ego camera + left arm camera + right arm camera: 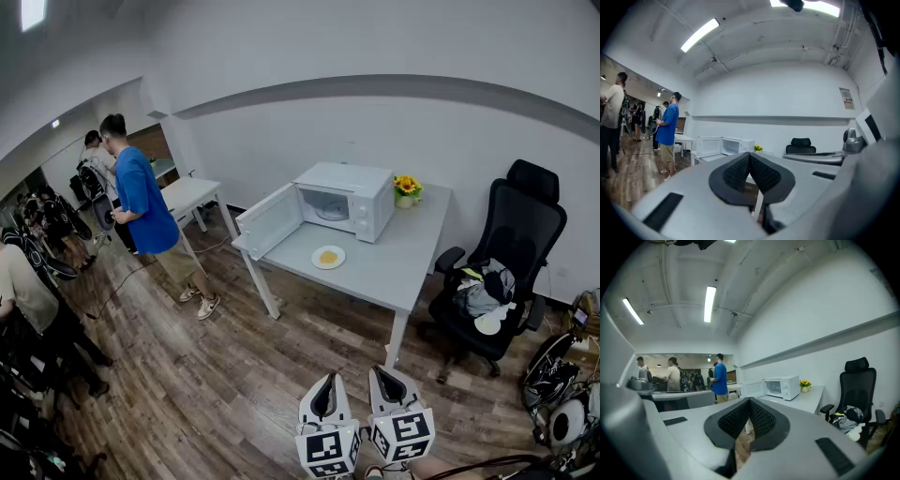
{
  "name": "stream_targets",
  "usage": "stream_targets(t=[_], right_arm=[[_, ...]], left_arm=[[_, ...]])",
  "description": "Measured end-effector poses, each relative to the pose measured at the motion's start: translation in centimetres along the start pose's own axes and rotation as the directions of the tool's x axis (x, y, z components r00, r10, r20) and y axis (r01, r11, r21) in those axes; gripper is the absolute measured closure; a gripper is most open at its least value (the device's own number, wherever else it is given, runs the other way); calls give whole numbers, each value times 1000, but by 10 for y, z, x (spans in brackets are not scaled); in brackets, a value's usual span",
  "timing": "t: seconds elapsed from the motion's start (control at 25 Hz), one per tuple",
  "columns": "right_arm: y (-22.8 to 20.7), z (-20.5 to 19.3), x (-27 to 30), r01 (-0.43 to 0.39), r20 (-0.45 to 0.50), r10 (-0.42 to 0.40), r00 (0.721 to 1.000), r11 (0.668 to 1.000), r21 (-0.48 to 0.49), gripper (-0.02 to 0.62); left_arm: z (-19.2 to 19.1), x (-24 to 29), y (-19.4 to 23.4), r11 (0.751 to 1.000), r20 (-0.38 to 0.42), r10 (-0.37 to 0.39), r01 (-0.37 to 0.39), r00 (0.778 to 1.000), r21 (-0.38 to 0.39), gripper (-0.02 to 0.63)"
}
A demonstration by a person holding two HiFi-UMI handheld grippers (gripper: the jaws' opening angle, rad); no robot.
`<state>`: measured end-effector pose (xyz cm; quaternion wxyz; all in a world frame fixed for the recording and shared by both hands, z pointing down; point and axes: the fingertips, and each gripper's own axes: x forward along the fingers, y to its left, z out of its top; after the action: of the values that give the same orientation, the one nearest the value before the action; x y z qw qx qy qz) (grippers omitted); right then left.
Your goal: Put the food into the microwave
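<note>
A white microwave (343, 200) stands on the grey table (412, 253) with its door (269, 220) swung open to the left. In front of it lies a white plate (328, 257) with a yellowish piece of food (328, 256) on it. Both grippers hang low at the bottom of the head view, well away from the table: the left gripper (325, 385) and the right gripper (385, 375) are shut and hold nothing. The left gripper view shows the microwave (724, 145) far off beyond the touching pads (740, 172). The right gripper view shows the microwave (782, 386) likewise.
A black office chair (495, 281) with clothes on its seat stands right of the table. A small pot of yellow flowers (406, 188) sits by the microwave. A person in a blue shirt (142, 202) stands at left near a white table (187, 195). Wooden floor lies between me and the table.
</note>
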<state>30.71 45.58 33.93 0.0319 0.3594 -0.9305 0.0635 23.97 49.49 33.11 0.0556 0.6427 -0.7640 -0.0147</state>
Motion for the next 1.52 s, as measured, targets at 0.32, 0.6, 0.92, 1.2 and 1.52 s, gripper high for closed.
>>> stream_targets(t=[0.32,0.6,0.92,1.2,1.52], right_arm=[[-2,-2,9,-3,-11,3,1000,1000,1,580],[-2,-1,28,-17,6,17,1000,999,34,578],[7,-3,61,30,6,-30,1000,999,38,578],[6,-15,81,80,-19,-79,997,995,64,578],[7,-19,111,85,-28,-83,996,995,56,578]], left_arm=[[0,7,8,1000,-9,10,-10,1000,-3,603],[0,22,33,999,-12,38,-38,999,-15,603],[-3,40,70,1000,-25,14,-15,1000,-16,603],[-9,53,92,1000,-44,-10,9,999,-11,603],[-16,74,111,1000,-55,-13,12,998,-11,603]])
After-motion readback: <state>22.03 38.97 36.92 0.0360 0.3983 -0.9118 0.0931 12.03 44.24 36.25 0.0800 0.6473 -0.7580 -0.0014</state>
